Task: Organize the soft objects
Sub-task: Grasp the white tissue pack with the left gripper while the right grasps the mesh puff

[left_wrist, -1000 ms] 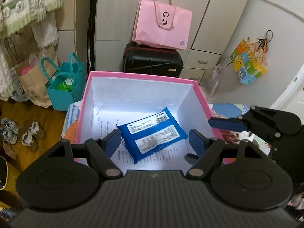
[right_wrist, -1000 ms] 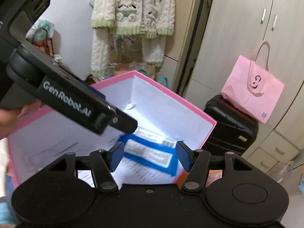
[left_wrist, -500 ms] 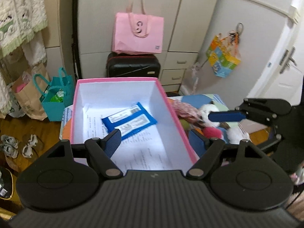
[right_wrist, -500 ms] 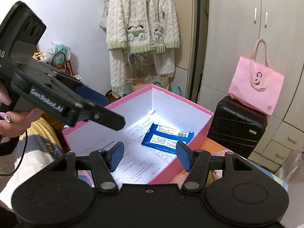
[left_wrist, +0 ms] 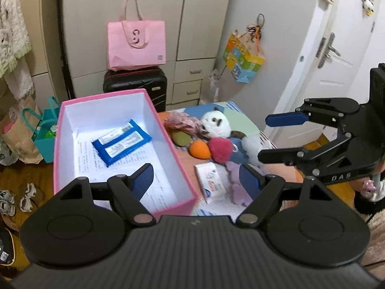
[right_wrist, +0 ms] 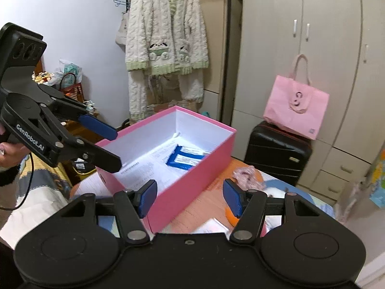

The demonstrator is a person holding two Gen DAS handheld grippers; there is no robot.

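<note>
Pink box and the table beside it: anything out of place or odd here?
Nothing damaged or spilled. The pink box holds only a blue wipes pack, lying askew on printed paper. The plush toys and a white pack sit outside it in a loose heap.

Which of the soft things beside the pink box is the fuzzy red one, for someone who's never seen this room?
Find the open pink box on the table; a heap of soft things lies just to its right. Among them, before the white plush animal, sits the fuzzy red ball, touching a smooth orange egg shape. It alone is deep red and furry.
</note>
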